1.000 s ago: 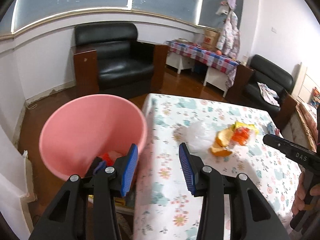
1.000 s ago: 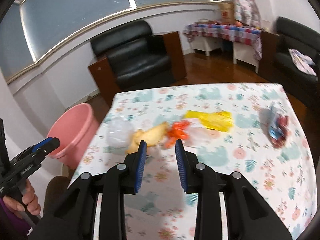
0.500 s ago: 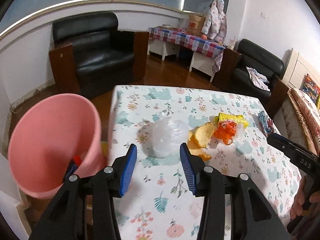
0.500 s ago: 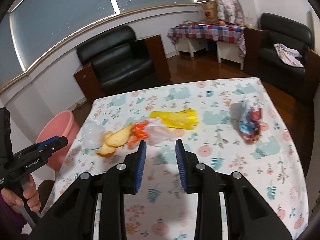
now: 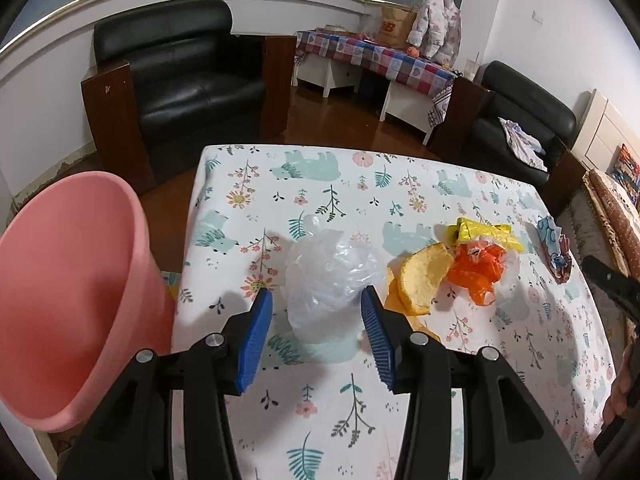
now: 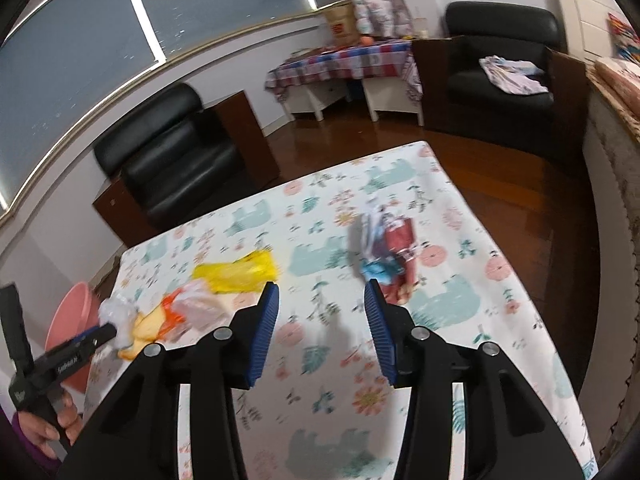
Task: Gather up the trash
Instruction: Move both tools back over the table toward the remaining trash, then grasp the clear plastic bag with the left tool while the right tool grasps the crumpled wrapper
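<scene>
Left gripper: wide open, empty, straddling clear plastic bag for pickup | right gripper: opening, empty | pink bin beside table for disposal.

The left tongs and right tongs look alike: black angular plastic arms, each with two round silver screw heads, ending in blue ribbed pads. White lettering marks the black handle. At seven o'clock, a purple sleeve shows.
</scene>
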